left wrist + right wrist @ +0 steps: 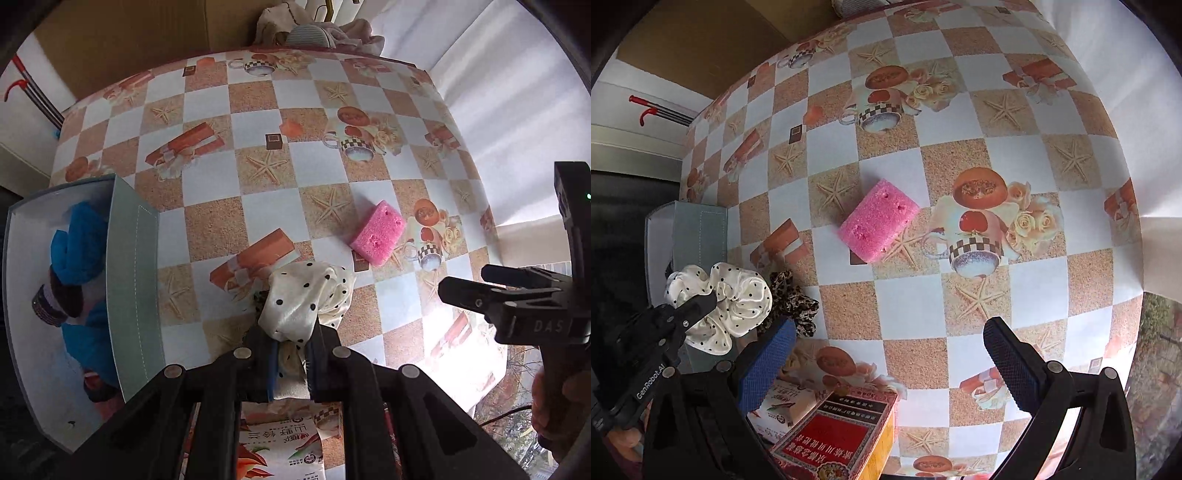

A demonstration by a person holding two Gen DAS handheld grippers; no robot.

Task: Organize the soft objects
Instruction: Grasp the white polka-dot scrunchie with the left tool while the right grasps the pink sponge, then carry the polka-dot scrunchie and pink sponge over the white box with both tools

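Left gripper (291, 365): your fingers are closed on the cream polka-dot scrunchie (304, 299), which bunches up between the blue pads and spills out past the fingertips. In the right wrist view the same scrunchie (720, 302) hangs from the left gripper (701, 306), lifted above the tabletop (960, 295).

Leopard scrunchie (794, 302): it sits just behind the polka-dot one, near the box; whether it rests on the tabletop or is also caught, you cannot tell.

Right gripper (886, 365): your fingers stand wide apart with nothing between them, hovering over the checkered tabletop. It shows at the right edge of the left wrist view (465, 284).

Pink sponge (877, 221): it lies flat on the tabletop, well ahead of your right fingers and apart from both grippers; also seen in the left wrist view (376, 232).

Grey box (129, 277): it stands at the left edge of the tabletop, holding a blue plush item (81, 247).

Printed packets (831, 435): they lie under your right gripper at the near edge.
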